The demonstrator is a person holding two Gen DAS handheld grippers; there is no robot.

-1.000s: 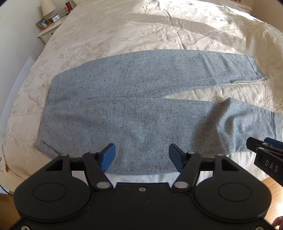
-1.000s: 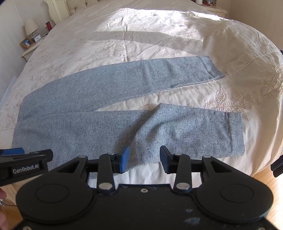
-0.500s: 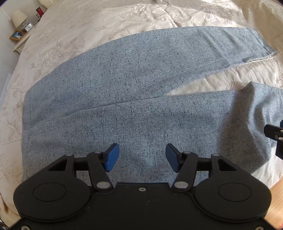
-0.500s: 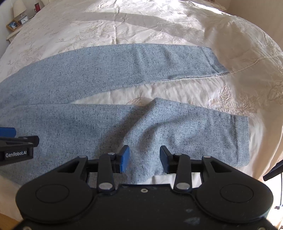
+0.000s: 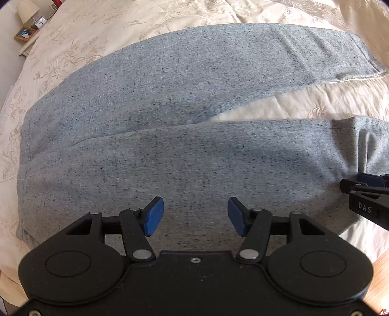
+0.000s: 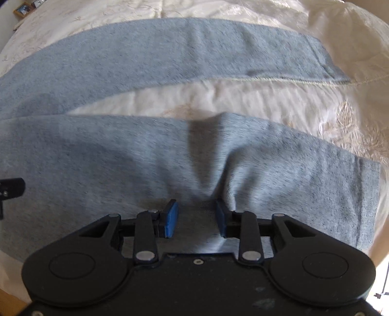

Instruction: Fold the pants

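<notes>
A pair of grey-blue flecked pants [image 5: 184, 126] lies spread flat on a cream bedspread [image 5: 102, 31] stitched with a pale floral pattern, the waist toward the left of both views and the two legs running to the right, parted by a wedge of bare bedspread. The far leg lies smooth, its hem reaching the right side of the bed; the near leg carries a raised crease partway along, seen in the right wrist view as a ridge of cloth running down toward the fingers. The left gripper [image 5: 195, 216] points steeply down over the upper part of the near leg, its blue pads well apart with only flat fabric showing in the gap and nothing held. The right gripper [image 6: 196, 218] is low over the same leg farther along, at the foot of the crease; its jaws are closing, cloth lies between the pads, and the picture is too blurred to tell whether they press on it. Each gripper's black tip shows at the edge of the other's view. Off the bed's far left corner stands a nightstand [image 5: 24, 46] with a framed picture [image 5: 24, 34], a small clock [image 5: 40, 21] and a lamp [image 5: 28, 8]. A strip of wooden floor [image 5: 379, 291] shows at the lower right.
</notes>
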